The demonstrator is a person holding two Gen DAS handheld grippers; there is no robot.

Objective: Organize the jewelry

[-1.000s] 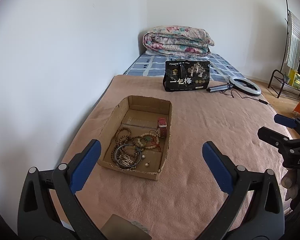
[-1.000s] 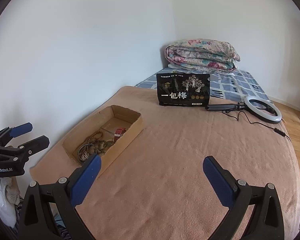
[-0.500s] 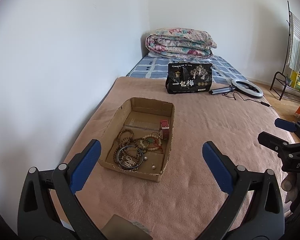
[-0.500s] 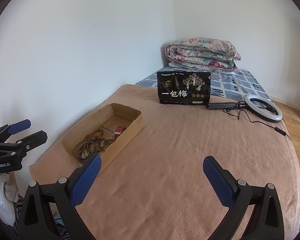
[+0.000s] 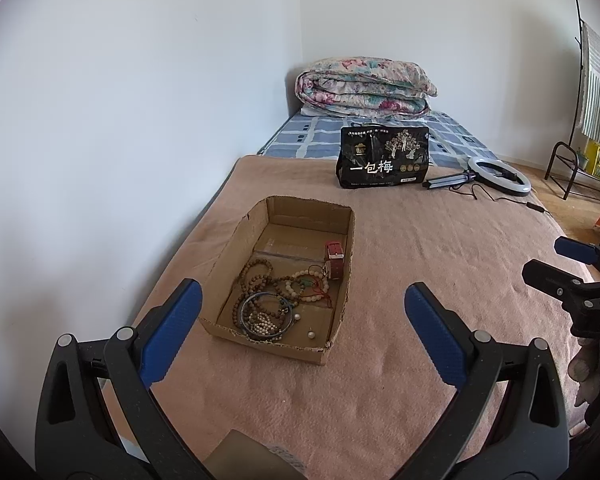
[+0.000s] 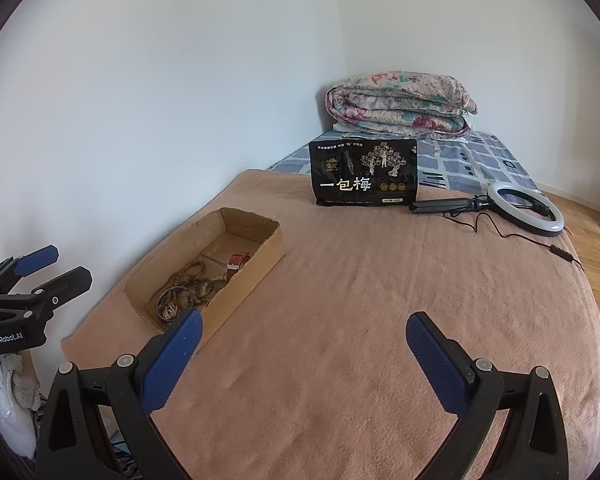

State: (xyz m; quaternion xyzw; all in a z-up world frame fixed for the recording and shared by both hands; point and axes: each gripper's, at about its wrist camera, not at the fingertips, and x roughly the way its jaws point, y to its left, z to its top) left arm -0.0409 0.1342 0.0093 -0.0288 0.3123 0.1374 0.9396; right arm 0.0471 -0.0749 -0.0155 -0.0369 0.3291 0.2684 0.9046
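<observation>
Left jaws: your left gripper point(image 5: 302, 304) has its two blue pads spread wide, with nothing between them.
Right jaws: your right gripper point(image 6: 304, 334) is also spread wide and holds nothing.
Left gripper place: it hangs above the pink blanket point(image 5: 420, 280), and the cardboard box point(image 5: 340, 320) is just ahead, a little to its left.
Right gripper place: it hangs above the blanket too, well apart from the box, which is ahead on its left side.
Jewelry: a tangle of bead bracelets point(image 5: 260, 276), a dark bangle point(image 5: 265, 314) and a red watch point(image 5: 335, 260) all lie inside the box; the watch leans at the right wall.
Small pieces: two pearl-like beads point(image 5: 311, 334) lie on the box floor near the front wall.
Box place: it sits on the blanket near the wall side of the bed.
Farther away: a black printed bag point(image 6: 363, 174) stands upright, a ring light point(image 6: 525, 209) lies just beside it, and a folded floral quilt point(image 6: 400, 104) rests behind.
</observation>
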